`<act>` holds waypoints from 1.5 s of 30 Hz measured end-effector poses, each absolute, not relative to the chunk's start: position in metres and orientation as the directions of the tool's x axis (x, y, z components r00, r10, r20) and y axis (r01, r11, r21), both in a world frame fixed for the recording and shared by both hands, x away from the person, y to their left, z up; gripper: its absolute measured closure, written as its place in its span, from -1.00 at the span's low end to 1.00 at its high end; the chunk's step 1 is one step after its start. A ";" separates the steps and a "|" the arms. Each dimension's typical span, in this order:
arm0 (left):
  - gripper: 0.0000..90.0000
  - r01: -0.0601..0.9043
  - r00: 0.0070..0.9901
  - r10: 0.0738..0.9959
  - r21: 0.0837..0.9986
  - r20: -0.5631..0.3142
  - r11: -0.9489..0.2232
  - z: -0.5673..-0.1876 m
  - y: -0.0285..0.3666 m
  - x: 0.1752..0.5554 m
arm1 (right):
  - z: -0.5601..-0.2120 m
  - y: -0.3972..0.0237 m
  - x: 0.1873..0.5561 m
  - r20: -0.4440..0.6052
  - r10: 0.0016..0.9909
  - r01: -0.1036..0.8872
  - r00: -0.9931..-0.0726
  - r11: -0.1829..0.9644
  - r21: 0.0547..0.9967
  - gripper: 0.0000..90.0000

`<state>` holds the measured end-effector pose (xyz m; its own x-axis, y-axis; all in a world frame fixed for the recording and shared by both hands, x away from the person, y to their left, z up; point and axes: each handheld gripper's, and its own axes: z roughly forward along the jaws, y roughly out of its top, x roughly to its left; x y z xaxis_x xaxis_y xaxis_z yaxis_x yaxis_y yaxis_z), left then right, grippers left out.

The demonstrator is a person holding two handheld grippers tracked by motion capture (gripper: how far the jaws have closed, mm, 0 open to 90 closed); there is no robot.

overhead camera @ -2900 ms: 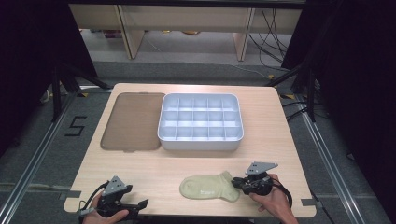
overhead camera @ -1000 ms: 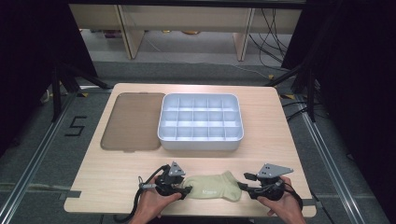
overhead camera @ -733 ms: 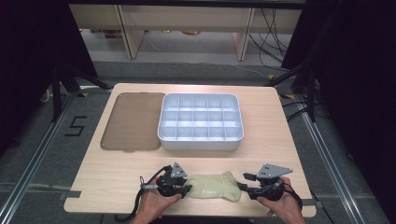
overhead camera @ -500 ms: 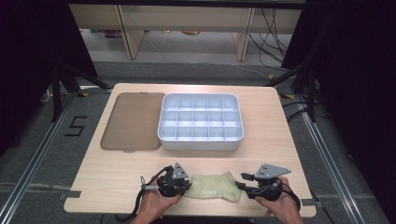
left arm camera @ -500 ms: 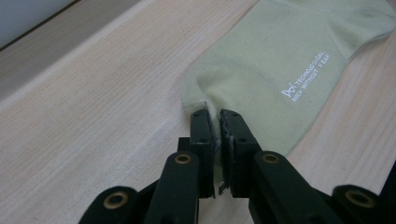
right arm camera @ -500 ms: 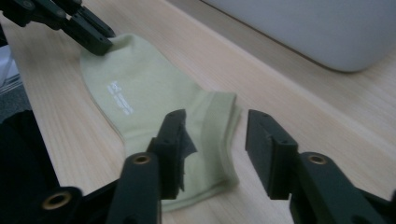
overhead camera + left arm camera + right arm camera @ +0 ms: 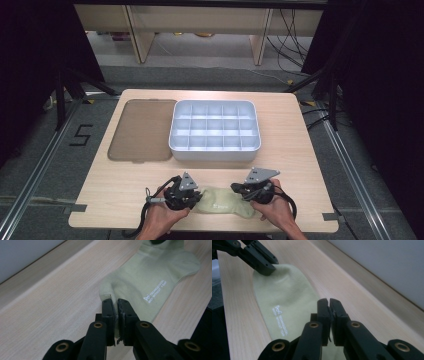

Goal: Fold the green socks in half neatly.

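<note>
A pale green sock (image 7: 225, 204) with small white lettering lies flat near the table's front edge. My left gripper (image 7: 199, 199) is at its left end; in the left gripper view its jaws have just closed and pinch a raised fold of the sock (image 7: 140, 282) between the pads, gripper (image 7: 117, 305). My right gripper (image 7: 235, 189) is at the sock's right end. Its jaws have just been closing and stand together on the sock's edge (image 7: 284, 305), gripper (image 7: 329, 302). The left gripper (image 7: 265, 267) grips the far end in the right gripper view.
A white compartment tray (image 7: 215, 152) with several empty cells sits mid-table beyond the sock. A brown translucent lid (image 7: 140, 130) lies flat to its left. The wooden table (image 7: 300, 150) has bare room to the right; its front edge runs just below the hands.
The left hand came from the front left corner to the sock's left end and shut there. The right gripper has shifted left onto the sock's right end and shut.
</note>
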<state>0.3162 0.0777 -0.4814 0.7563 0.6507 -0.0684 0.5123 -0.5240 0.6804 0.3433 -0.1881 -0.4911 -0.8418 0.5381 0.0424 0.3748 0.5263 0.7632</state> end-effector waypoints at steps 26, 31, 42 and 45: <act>0.86 0.515 0.756 0.644 0.715 -0.119 -0.472 -0.462 0.087 0.321 | -0.515 -0.137 0.365 0.106 0.547 0.438 -0.830 0.524 0.731 0.94; 0.86 0.522 0.759 0.638 0.705 -0.127 -0.480 -0.461 0.086 0.323 | -0.507 -0.144 0.364 0.111 0.548 0.447 -0.829 0.530 0.720 0.89; 0.86 0.546 0.740 0.661 0.688 -0.129 -0.478 -0.461 0.097 0.326 | -0.500 -0.149 0.337 0.138 0.466 0.417 -0.874 0.573 0.705 0.97; 0.86 0.537 0.747 0.656 0.681 -0.109 -0.498 -0.456 0.103 0.327 | -0.504 -0.132 0.329 0.137 0.416 0.386 -0.899 0.603 0.698 0.98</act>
<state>0.3274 0.1030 -0.4564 0.7465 0.6564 -0.1092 0.5373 -0.4979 0.6807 0.3294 -0.1323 -0.5042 -0.8989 0.4162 0.1369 0.3856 0.6034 0.6980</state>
